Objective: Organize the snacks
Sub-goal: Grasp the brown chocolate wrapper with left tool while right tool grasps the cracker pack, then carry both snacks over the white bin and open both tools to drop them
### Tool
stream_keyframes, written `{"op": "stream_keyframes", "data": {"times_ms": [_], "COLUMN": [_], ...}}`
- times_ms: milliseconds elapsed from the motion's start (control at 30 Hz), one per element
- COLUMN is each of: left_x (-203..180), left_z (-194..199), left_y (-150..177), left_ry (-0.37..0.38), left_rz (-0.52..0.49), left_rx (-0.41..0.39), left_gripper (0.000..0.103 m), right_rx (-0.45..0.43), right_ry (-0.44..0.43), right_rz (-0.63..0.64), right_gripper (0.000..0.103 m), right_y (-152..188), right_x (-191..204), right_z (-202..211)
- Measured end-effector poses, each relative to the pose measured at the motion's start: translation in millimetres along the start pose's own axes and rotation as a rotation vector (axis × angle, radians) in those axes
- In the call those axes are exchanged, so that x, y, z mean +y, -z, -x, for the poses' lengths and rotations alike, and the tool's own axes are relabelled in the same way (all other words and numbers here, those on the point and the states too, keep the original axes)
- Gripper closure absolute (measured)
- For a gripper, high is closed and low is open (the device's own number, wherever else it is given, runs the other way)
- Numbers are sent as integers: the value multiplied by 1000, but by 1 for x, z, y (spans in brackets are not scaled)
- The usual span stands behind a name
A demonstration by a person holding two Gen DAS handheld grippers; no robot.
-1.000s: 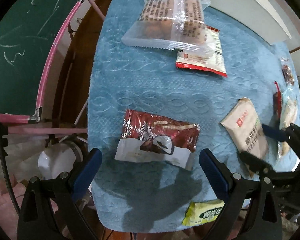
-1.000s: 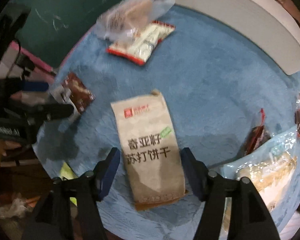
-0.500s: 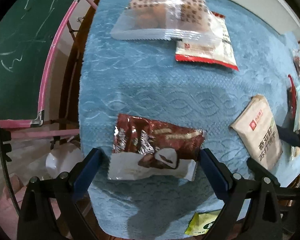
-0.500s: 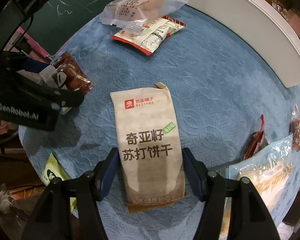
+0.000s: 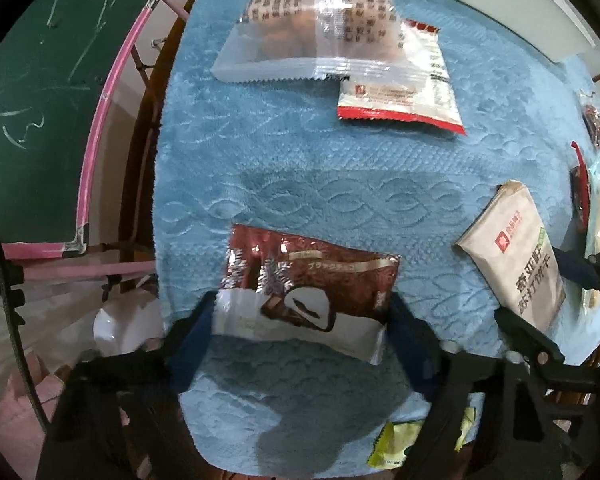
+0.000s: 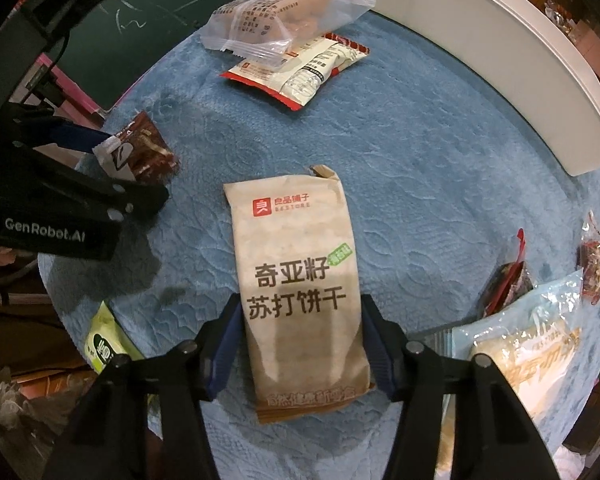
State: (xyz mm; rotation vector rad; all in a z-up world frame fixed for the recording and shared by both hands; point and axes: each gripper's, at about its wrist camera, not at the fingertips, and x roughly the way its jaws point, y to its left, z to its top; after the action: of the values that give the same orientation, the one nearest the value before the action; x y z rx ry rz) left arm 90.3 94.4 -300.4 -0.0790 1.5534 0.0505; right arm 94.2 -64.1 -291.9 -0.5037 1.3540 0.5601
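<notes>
Both grippers point down at the blue towel (image 6: 420, 128), each closing on a packet. Left gripper (image 5: 300, 320): its jaws are coming in on the two ends of the brown chocolate snack packet (image 5: 312, 284), which lies flat at the near left of the towel; the pads look to be at the wrapper's edges, though blur hides whether they press yet. Right gripper (image 6: 300, 340): its jaws are narrowing on the sides of the tan soda cracker packet (image 6: 300, 280), lying flat mid-towel; whether the pads touch it cannot be told.

Nothing looks sorted so far. Loose on the towel lie a green packet (image 6: 100, 344) at the near left edge, a pale blue bag (image 6: 532, 360) and small red packets (image 6: 508, 284) at the right, and farther off a clear-wrapped pastry (image 6: 284, 20) overlapping a red-edged white packet (image 6: 308, 72). A white tray (image 6: 500, 40) at the far right shows nothing in it here, so by my judgement nearly all of the task remains
</notes>
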Motion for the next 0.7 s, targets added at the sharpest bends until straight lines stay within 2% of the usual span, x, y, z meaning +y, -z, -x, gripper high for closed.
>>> {"op": "stream_keyframes", "data": {"times_ms": [33,67,100,167,200,300,367,433,700], "left_x": [-1,-2,-4,-8,-10,-15,-17,-21,-39], "left_z": [2,4,8,12,14,17,23,31,92], "left_y": [0,0,1,2,2,1,-2,-5,-36], "left_ry": [-7,-11,-9,-18,-33,-56,-48,-34,28], "left_rz": [-1,-2,-6,-15,-27,-43,-42,-41,-61], "left_rx": [-1,-3,-7,-9,-12,-8,-11,-21,-163], "left_gripper": [35,44,59,61,65,68,74,75,78], "right_rx": [0,1,1,-1,-6,-22,-44,-62,-155], "right_ry": [-2,-6,-12,-21,-26,-37,-46,-52,-69], "right_rz": [-4,-11,-21,-37,-46,-64,-82,-95,-160], "right_gripper": [47,47,47,47,47,47,47,47,47], "right_y": [1,2,3,4,4,4,2,0,-5], "right_x": [-1,-2,-3,-7,-9,-14,-18,-22,-49], "right_z": [0,1,3,6,9,18,28,35,73]}}
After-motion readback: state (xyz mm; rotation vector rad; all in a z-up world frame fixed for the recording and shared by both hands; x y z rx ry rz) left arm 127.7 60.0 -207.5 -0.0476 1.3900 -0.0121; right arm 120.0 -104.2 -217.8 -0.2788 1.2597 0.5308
